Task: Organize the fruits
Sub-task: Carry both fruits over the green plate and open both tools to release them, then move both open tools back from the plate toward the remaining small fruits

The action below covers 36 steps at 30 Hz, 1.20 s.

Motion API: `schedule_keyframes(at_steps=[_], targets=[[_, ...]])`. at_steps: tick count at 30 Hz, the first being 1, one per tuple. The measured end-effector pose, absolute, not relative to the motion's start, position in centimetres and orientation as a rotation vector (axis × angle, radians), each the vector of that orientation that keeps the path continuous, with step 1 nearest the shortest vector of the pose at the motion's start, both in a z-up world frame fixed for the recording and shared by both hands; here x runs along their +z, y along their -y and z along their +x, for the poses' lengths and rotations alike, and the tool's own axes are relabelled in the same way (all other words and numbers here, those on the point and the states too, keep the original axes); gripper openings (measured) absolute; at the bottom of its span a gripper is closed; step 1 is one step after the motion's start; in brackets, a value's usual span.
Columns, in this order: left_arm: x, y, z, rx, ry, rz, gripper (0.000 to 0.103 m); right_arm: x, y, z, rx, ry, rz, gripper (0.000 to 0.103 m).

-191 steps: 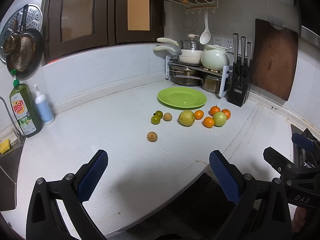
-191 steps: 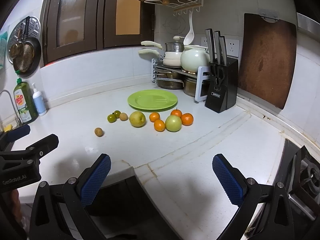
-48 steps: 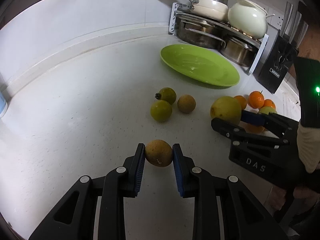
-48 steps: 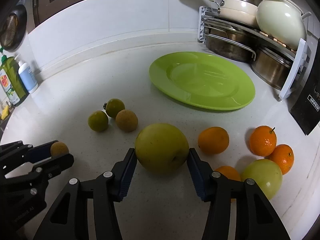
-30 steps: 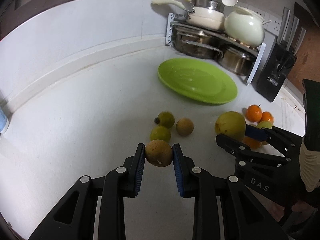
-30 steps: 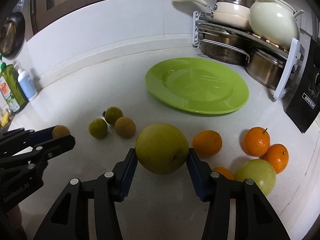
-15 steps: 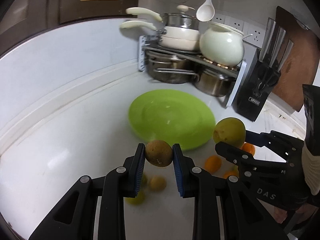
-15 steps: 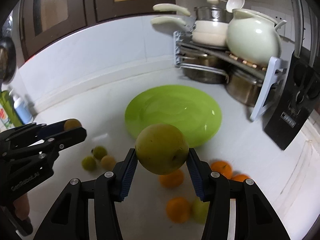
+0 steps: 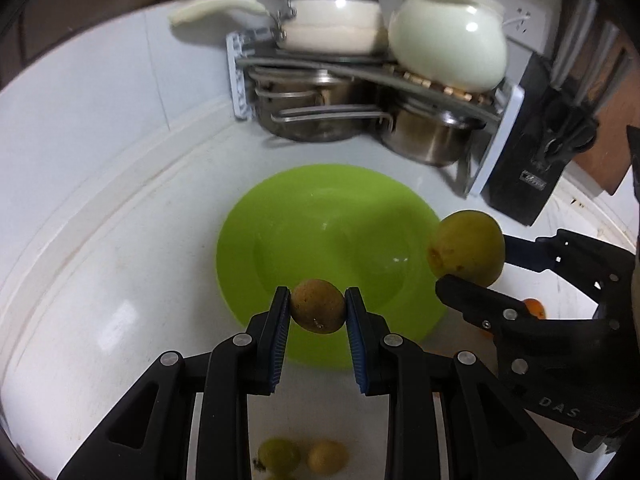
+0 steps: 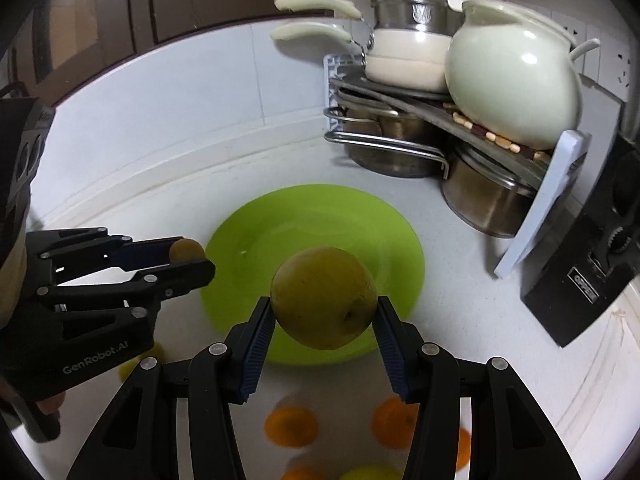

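A small brown fruit (image 9: 318, 306) is pinched in my left gripper (image 9: 318, 312), held above the near rim of the green plate (image 9: 280, 240). My right gripper (image 10: 324, 316) is shut on a large yellow-green fruit (image 10: 324, 298), which hangs over the plate's (image 10: 248, 232) near half. In the left wrist view the right gripper (image 9: 472, 270) and its big fruit (image 9: 466, 248) sit at the plate's right edge. In the right wrist view the left gripper (image 10: 192, 258) with the small fruit (image 10: 186, 250) is at the plate's left edge. The plate holds nothing.
Two small fruits (image 9: 280, 456) lie on the white counter below my left gripper. Oranges (image 10: 292, 426) and a green fruit (image 10: 368, 474) lie below my right gripper. Behind the plate stand a pot rack (image 9: 360, 120), a cream pot (image 10: 512, 80) and a black knife block (image 9: 540, 168).
Both grippers have carried their fruits forward from above the loose fruits to over the green plate. The plate now looks larger and the loose fruits have slid to the bottom edge.
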<state>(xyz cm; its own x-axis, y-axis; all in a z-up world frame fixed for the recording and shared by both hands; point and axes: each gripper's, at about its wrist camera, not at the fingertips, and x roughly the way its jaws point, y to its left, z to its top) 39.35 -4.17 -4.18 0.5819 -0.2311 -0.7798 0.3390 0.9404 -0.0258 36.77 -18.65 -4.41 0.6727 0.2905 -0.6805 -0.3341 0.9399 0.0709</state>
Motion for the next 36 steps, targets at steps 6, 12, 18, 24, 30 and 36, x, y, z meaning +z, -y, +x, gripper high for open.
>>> schedule_keyframes(at_steps=[6,12,18,24,30,36], targets=[[-6.1,4.9,42.0,-0.364,-0.956,0.169,0.028,-6.0,18.5,39.6,0.34,-0.827,-0.079,0.051],[-7.8,5.0,43.3,-0.383,-1.011,0.195,0.028,-7.7,18.1,41.0,0.341,-0.896,-0.074,0.051],[-8.6,4.9,43.9,-0.385,-1.034,0.193,0.028,-8.7,17.9,41.5,0.346,-0.926,-0.077,0.051],[-8.6,4.5,44.1,-0.367,-1.039,0.179,0.044,-9.3,17.9,41.9,0.346,-0.95,-0.068,0.052],[-6.7,3.5,43.2,-0.33,-0.986,0.167,0.056,-8.9,17.6,41.5,0.35,-0.945,-0.088,0.052],[-4.0,2.4,40.8,-0.287,-0.908,0.169,0.06,-7.0,18.1,39.7,0.352,-0.884,-0.065,0.053]])
